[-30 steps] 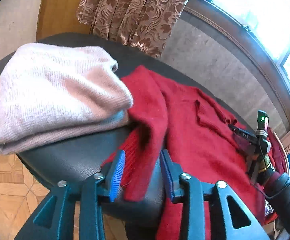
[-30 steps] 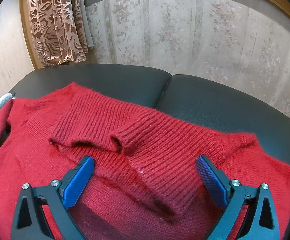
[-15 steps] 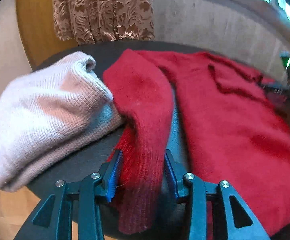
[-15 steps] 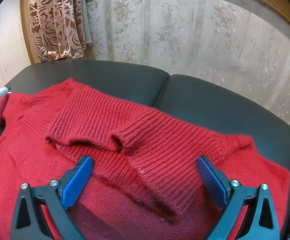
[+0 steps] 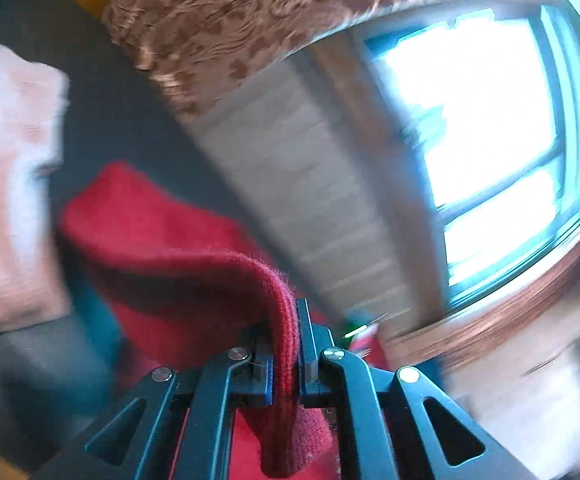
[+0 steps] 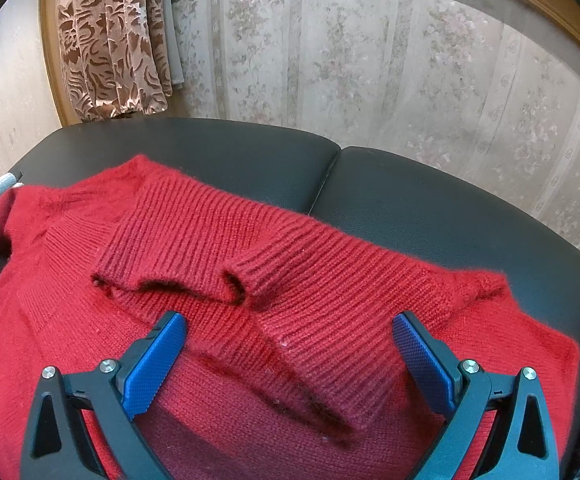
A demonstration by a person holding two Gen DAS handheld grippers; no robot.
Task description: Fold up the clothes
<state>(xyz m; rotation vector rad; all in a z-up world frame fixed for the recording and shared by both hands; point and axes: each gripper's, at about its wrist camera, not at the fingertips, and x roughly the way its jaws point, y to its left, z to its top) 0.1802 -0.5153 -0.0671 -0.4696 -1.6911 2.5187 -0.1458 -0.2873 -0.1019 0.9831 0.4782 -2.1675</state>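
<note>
Pinching the red sweater [image 5: 178,264] sleeve, left tongs [image 5: 286,360] clenched; right tongs [image 6: 290,364] spread (above ribbed collar).

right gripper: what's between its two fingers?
Right wrist view: the red sweater's ribbed collar lies flat between the open right gripper's fingers, ungripped.

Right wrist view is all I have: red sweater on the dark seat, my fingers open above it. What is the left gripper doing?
Observer: The left gripper is shut on the red sweater's sleeve, lifted off the seat.
Operator: Anything beside that sleeve?
Observer: A folded pale pink knit lies to its left on the dark seat.
Operator: What lies beyond it?
Observer: A bright window, with a patterned brown curtain beside it; the view is motion-blurred.
</note>
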